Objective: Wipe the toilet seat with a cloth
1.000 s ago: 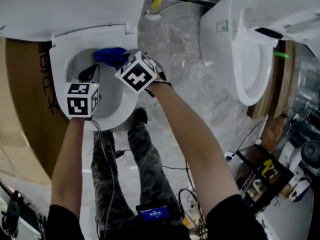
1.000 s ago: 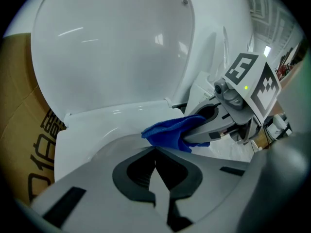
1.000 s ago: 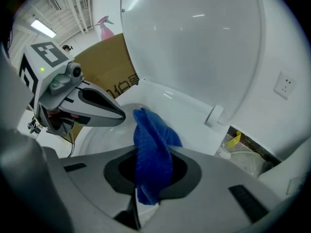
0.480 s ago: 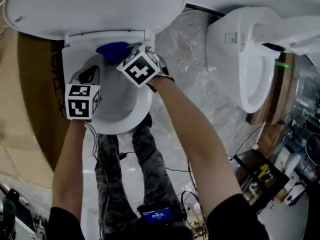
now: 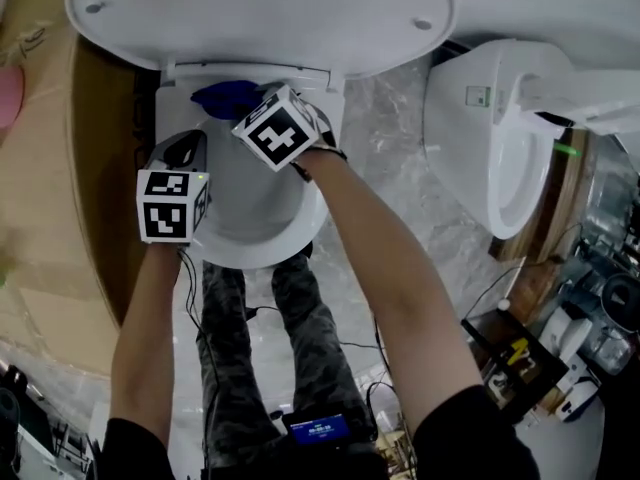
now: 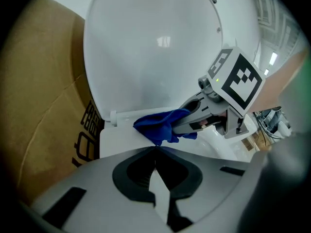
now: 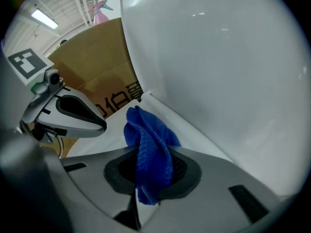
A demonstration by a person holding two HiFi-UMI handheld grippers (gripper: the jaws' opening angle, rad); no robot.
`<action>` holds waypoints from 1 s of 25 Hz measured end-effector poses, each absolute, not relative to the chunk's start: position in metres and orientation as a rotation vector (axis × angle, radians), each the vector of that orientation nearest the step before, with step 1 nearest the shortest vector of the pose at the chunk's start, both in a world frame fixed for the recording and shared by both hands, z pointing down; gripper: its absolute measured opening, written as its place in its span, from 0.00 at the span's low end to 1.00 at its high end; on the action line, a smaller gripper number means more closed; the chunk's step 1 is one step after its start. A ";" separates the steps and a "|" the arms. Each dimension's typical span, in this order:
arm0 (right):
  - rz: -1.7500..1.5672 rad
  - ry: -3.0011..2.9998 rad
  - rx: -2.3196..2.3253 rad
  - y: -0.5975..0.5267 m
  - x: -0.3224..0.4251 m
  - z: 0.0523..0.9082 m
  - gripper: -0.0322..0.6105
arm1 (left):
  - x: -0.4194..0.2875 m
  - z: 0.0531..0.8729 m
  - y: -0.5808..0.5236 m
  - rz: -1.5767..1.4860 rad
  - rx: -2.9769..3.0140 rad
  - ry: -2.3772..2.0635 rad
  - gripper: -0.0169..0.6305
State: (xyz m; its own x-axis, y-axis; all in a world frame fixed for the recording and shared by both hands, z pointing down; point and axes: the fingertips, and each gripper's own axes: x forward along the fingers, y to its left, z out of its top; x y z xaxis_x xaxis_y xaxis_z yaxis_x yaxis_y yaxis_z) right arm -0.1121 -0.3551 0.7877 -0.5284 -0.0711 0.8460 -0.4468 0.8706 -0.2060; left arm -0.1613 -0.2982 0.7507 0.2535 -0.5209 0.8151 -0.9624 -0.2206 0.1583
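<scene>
Cloth (image 5: 228,98), blue and bunched, sits at the back of the toilet seat (image 5: 292,220), just below the hinge of the raised lid (image 5: 260,18), and seems to rest on the white rim there. To the left of the toilet seat stands a brown cardboard box (image 5: 95,198) with dark print on its side, close against the bowl. Over the left part of the toilet seat hangs the left hand-held gripper (image 6: 155,150), tilted downward; its jaws are clenched together with nothing between them, and its tips point toward the cloth from just short of it. Over the rear middle of the toilet seat, the right hand-held gripper (image 6: 190,118) is clamped on the cloth, a thick fold of which fills the gap between its jaws and hangs out on both sides. Both of the person's forearms reach forward above the bowl, and the person's legs (image 5: 300,338) in patterned trousers stand in front of the toilet seat. Well to the right of the toilet seat, across a strip of marbled floor (image 5: 385,138), stands a second white toilet (image 5: 470,158).
</scene>
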 end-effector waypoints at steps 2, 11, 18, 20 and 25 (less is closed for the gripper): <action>0.498 -2.089 0.371 -0.353 -0.121 0.788 0.13 | -0.167 0.752 -0.295 0.827 1.849 -1.350 0.04; 0.531 -2.083 0.401 -0.348 -0.125 0.786 0.13 | -0.166 0.752 -0.282 0.832 1.870 -1.313 0.04; 0.531 -2.104 0.419 -0.330 -0.103 0.771 0.13 | -0.154 0.741 -0.265 0.850 1.909 -1.307 0.04; 0.551 -2.109 0.410 -0.319 -0.094 0.764 0.13 | -0.146 0.736 -0.256 0.843 1.928 -1.301 0.04; 0.516 -2.142 0.404 -0.297 -0.063 0.744 0.13 | -0.117 0.729 -0.221 0.844 1.953 -1.274 0.04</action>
